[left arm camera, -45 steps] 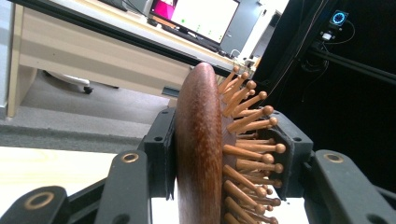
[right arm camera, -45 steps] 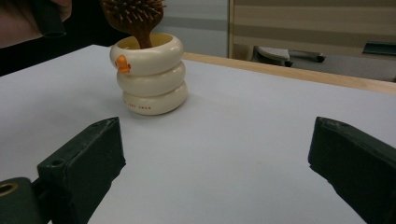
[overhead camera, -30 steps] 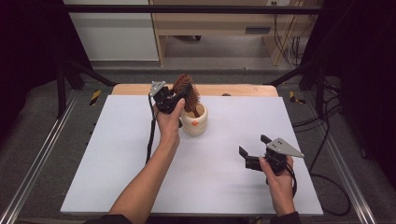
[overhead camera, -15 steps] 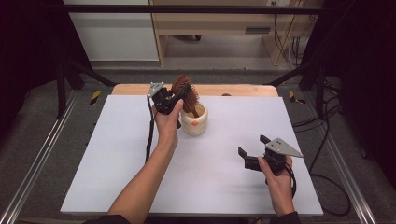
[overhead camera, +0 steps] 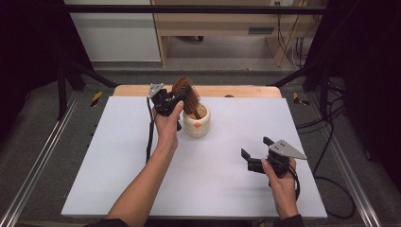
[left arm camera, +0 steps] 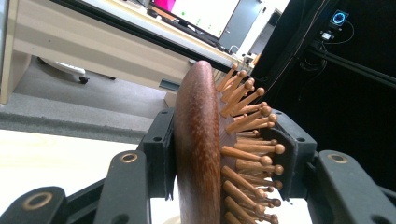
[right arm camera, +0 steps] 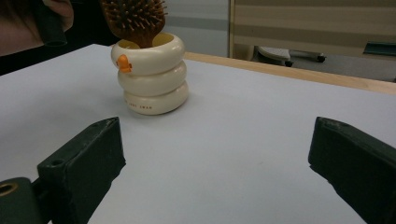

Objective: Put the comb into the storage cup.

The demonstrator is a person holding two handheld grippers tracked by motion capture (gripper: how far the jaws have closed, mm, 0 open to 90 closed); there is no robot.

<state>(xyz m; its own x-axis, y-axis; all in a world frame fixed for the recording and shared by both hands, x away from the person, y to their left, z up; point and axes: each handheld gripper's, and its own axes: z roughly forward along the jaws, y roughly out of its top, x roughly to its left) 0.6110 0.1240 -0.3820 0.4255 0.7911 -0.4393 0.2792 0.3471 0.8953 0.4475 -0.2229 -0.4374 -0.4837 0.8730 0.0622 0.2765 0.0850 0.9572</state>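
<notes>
Brown wooden hairbrush with peg bristles stands handle-down in the cream ribbed ceramic cup on the white table; the left gripper clamps its head. Well apart, the right gripper rests with jaws spread wide.

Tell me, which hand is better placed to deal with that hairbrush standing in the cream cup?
The left. Its gripper is already shut on the hairbrush head above the cup, so it can probably lift or seat it. The right gripper rests open on the table, apart from both.
</notes>
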